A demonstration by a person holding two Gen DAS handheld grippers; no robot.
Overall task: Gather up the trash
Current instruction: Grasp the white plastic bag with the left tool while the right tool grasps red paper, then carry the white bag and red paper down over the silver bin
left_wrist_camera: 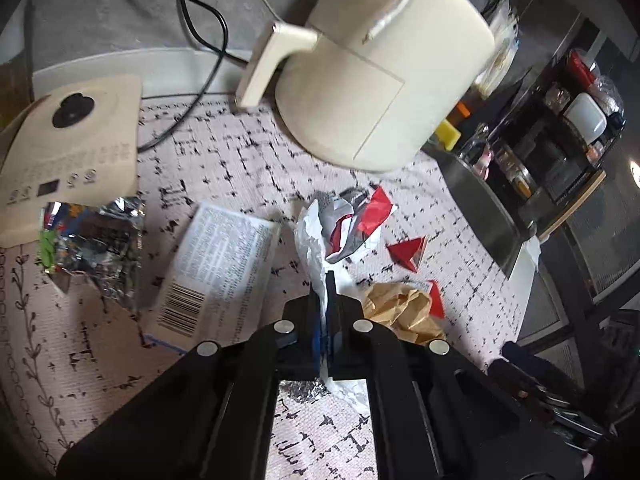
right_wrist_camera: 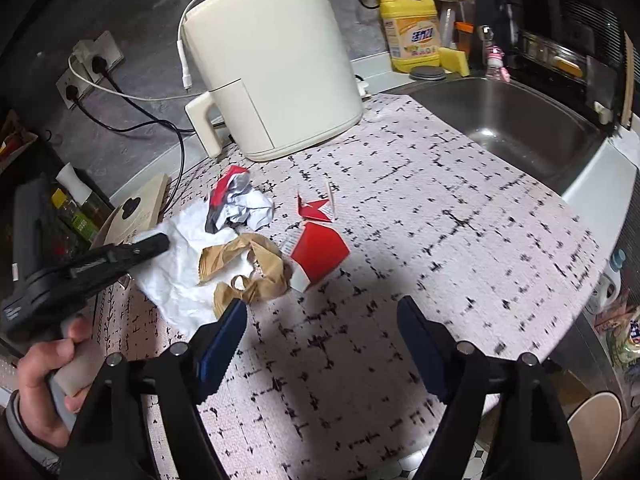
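Note:
Trash lies on the patterned counter mat (right_wrist_camera: 440, 208). My left gripper (left_wrist_camera: 325, 294) is shut on a white paper sheet (left_wrist_camera: 310, 240), which runs between its pads and out behind them. In the right wrist view the left gripper (right_wrist_camera: 156, 240) sits on that white sheet (right_wrist_camera: 180, 268). A crumpled red, grey and white wrapper (left_wrist_camera: 352, 220) (right_wrist_camera: 240, 204) rests at the sheet's far end. Crumpled brown paper (left_wrist_camera: 400, 308) (right_wrist_camera: 248, 268) and red scraps (left_wrist_camera: 410, 254) (right_wrist_camera: 320, 252) lie beside it. My right gripper (right_wrist_camera: 322, 306) is open over bare mat, its left fingertip next to the brown paper.
A foil wrapper (left_wrist_camera: 96, 240) and a box with a barcode (left_wrist_camera: 216, 264) lie left of the sheet. A cream air fryer (right_wrist_camera: 272, 72) stands behind, a cream scale-like device (left_wrist_camera: 68, 148) at left, a steel sink (right_wrist_camera: 512, 120) at right. A hand (right_wrist_camera: 44, 380) holds the left gripper.

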